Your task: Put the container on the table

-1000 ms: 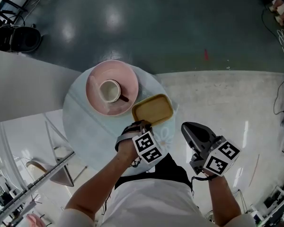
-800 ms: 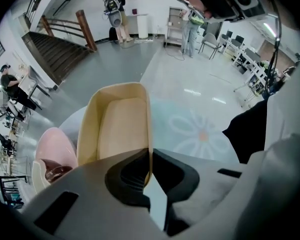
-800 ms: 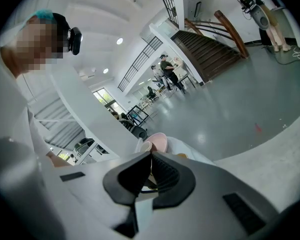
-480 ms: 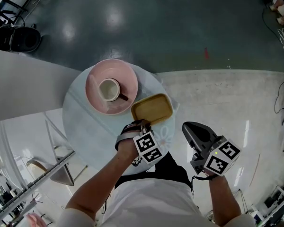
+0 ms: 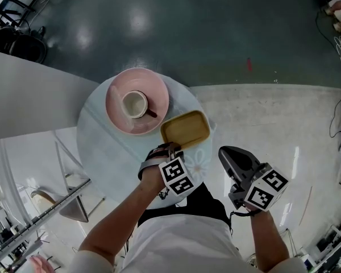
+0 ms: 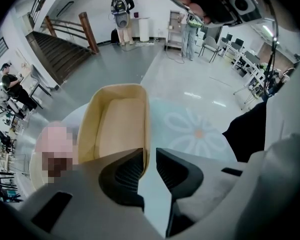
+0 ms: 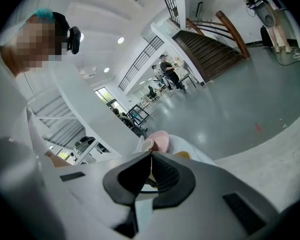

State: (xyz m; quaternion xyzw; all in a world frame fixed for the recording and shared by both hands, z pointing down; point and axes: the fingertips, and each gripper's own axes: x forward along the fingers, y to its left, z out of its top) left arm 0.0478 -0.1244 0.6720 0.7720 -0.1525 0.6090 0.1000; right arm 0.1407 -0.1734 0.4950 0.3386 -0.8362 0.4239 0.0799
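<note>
The shallow yellow container [image 5: 185,128] rests flat on the round pale-blue table [image 5: 102,147], just right of a pink plate. My left gripper [image 5: 171,148] is at the container's near corner. In the left gripper view the container [image 6: 120,129] has its right wall running between the jaws of the left gripper [image 6: 150,156]. These stand a narrow gap apart, with a sliver of table showing beside the wall. My right gripper [image 5: 225,153] hangs off the table's right side over the floor. Its jaws [image 7: 150,156] are pressed together and hold nothing.
A pink plate [image 5: 118,118] with a white cup [image 5: 134,104] on it fills the table's far left. A flower print [image 6: 197,131] marks the tabletop right of the container. A white counter [image 5: 28,95] borders the left, and grey floor lies beyond.
The table, plate and container shift together slightly in the head view, as the camera does. Neither gripper has visibly moved relative to the container.
</note>
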